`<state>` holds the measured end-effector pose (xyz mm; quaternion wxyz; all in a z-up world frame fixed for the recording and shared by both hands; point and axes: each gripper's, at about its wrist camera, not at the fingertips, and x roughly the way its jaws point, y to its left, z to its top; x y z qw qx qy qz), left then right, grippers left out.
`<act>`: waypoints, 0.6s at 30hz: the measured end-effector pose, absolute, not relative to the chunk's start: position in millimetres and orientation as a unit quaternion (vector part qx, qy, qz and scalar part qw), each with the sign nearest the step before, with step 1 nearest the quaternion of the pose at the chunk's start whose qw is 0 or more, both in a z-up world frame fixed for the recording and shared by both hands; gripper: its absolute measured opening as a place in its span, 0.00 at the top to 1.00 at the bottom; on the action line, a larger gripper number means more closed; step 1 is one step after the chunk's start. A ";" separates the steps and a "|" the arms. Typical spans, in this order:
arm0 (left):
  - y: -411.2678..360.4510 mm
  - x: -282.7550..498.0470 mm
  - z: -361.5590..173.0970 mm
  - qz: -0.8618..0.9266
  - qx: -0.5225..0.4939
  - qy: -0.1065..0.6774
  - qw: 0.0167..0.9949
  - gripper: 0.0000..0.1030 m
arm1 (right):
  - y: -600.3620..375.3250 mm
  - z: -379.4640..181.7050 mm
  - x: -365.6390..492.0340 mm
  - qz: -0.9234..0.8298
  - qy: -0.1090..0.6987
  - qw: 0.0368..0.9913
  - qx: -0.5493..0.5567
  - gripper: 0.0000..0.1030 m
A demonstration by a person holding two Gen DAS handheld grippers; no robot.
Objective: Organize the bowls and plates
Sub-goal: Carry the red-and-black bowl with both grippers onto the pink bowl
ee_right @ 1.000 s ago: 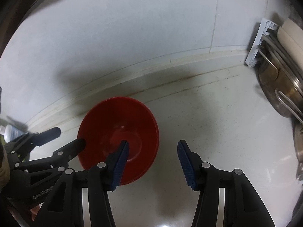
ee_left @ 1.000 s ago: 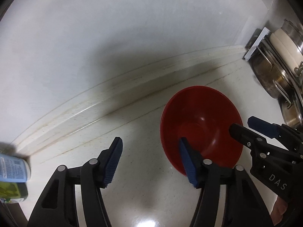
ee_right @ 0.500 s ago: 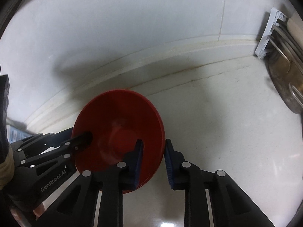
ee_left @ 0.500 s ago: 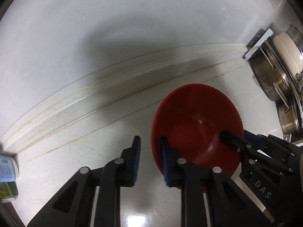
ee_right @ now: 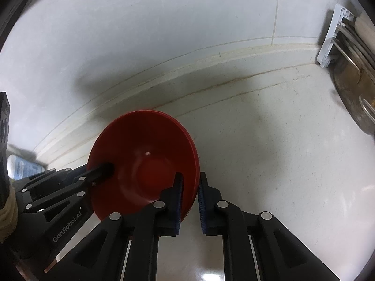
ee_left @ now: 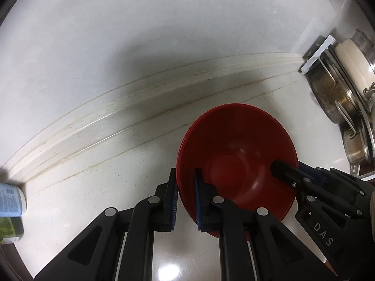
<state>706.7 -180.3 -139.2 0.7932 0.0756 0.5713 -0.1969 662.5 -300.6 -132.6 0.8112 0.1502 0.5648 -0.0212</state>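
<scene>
A red bowl [ee_left: 236, 161] sits on the pale counter near the back wall; a second red rim shows just under its edge. My left gripper [ee_left: 186, 182] is closing its jaws on the bowl's left rim, one blue pad inside and one outside, pressing on it. On the opposite rim, my right gripper [ee_right: 190, 183] closes the same way, pads against the rim of the bowl [ee_right: 145, 161]. Each gripper shows in the other's view: the right gripper [ee_left: 295, 173] at the bowl's right side, the left gripper [ee_right: 98, 172] at its left side.
Steel pots [ee_left: 337, 100] with lids stand in a white rack [ee_left: 316, 53] at the right. A bottle with a blue label [ee_left: 10, 199] stands at the far left by the wall. The tiled wall [ee_right: 187, 23] rises just behind the bowl.
Both grippers have gone from wide open beside the rim to closed on it, one at each side. The bowl has barely moved.
</scene>
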 end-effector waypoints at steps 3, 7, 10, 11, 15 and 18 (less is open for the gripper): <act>-176.1 698.6 -130.3 -0.198 0.070 0.568 0.796 0.86 | -300.6 -126.0 659.0 -0.020 0.557 0.817 0.148 0.87; -169.6 686.2 -116.3 -0.199 0.065 0.560 0.802 0.86 | -298.7 -114.5 650.5 -0.016 0.547 0.825 0.143 0.87; -157.9 673.0 -103.0 -0.201 0.062 0.551 0.808 0.86 | -294.2 -102.5 639.4 -0.011 0.539 0.831 0.138 0.87; -155.6 669.0 -99.5 -0.201 0.060 0.549 0.809 0.86 | -292.7 -99.3 636.3 -0.011 0.538 0.832 0.135 0.87; -145.1 649.9 -82.9 -0.205 0.052 0.540 0.815 0.86 | -288.7 -81.0 617.9 -0.006 0.528 0.839 0.132 0.87; -137.5 632.8 -68.9 -0.208 0.044 0.533 0.819 0.86 | -285.0 -70.4 605.2 -0.004 0.521 0.844 0.127 0.87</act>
